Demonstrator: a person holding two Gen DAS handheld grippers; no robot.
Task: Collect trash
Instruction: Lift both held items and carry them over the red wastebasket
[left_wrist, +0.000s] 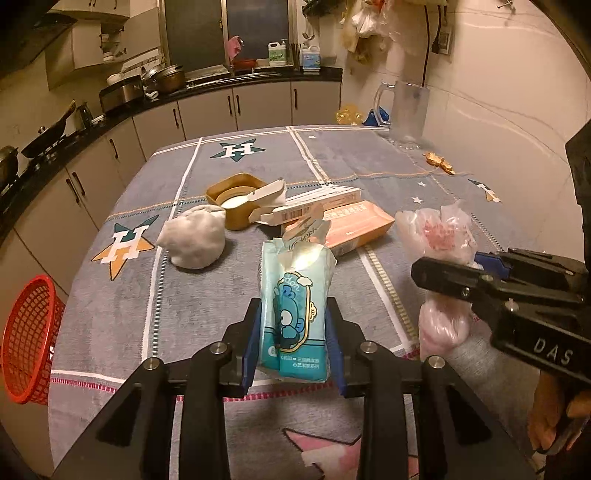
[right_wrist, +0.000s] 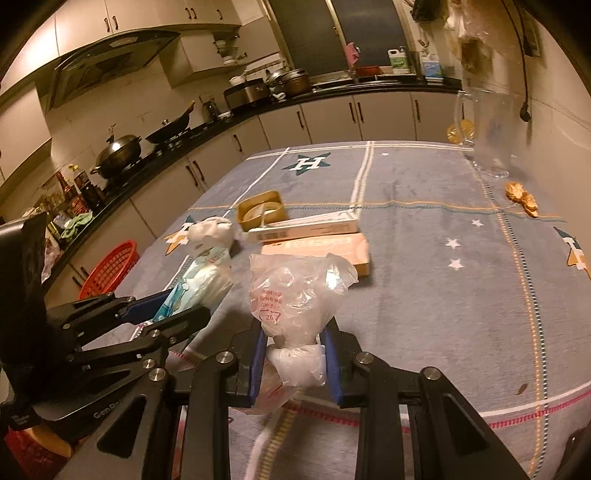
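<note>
Both pairs of fingers were pinching trash above the table (left_wrist: 122, 295). Left gripper (left_wrist: 294, 343) had its blue pads pressed against the sides of a teal tissue packet (left_wrist: 295, 295), which stood upright between them with its torn top open. Right gripper (right_wrist: 294, 363) was clamped on the twisted neck of a clear plastic bag (right_wrist: 295, 291), whose crumpled upper part rose above the jaws. On the grey star-patterned cloth beyond lay a white crumpled wad (left_wrist: 194, 240), a tan square container (left_wrist: 236, 199), a long white carton (left_wrist: 317, 203) and a flat orange box (left_wrist: 354, 227). A red mesh basket (left_wrist: 29, 336) sat beside the table's left edge.
</note>
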